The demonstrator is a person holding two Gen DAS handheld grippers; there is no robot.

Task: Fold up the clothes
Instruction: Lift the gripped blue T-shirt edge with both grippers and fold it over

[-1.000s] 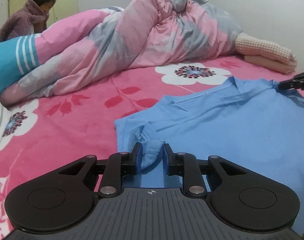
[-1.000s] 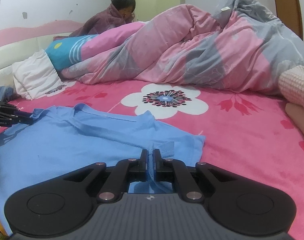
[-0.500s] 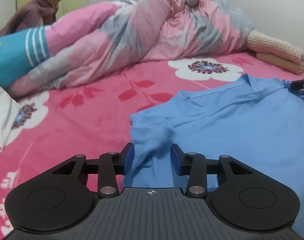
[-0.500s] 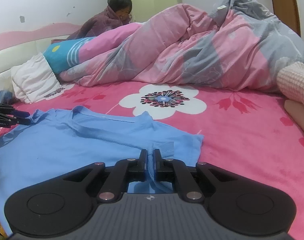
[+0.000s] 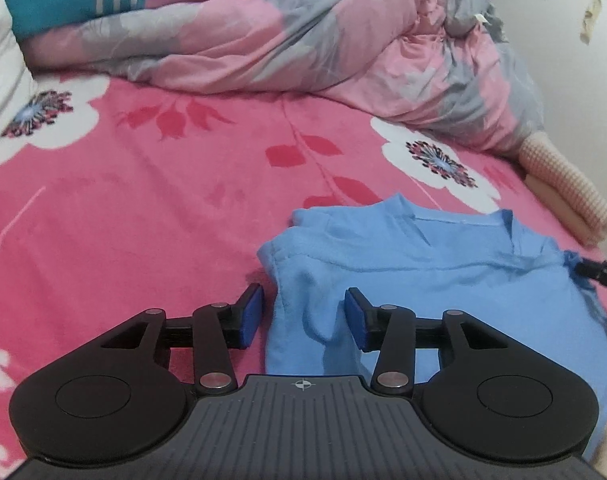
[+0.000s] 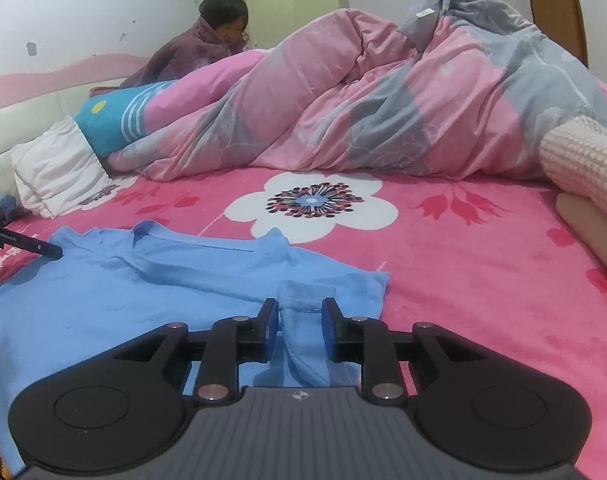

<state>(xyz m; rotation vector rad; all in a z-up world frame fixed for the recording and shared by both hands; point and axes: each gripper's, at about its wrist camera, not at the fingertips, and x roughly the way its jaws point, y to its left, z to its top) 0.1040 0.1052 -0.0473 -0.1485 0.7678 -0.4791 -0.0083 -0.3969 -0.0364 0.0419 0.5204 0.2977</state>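
Fingers of left gripper (image 5: pixel 302 316) and right gripper (image 6: pixel 300 326) opening, blue shirt (image 6: pixel 151 280) sleeves released between unpressed pads; sideways body fold judged next.

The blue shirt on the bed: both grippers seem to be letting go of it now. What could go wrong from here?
1. The right gripper is opening with a ridge of the blue shirt between its pads; cloth may snag and drag when it withdraws.
2. The folded-in sleeve edge by the opening left gripper looks rumpled and may spring back.
3. The pink quilt lies close behind, limiting space.
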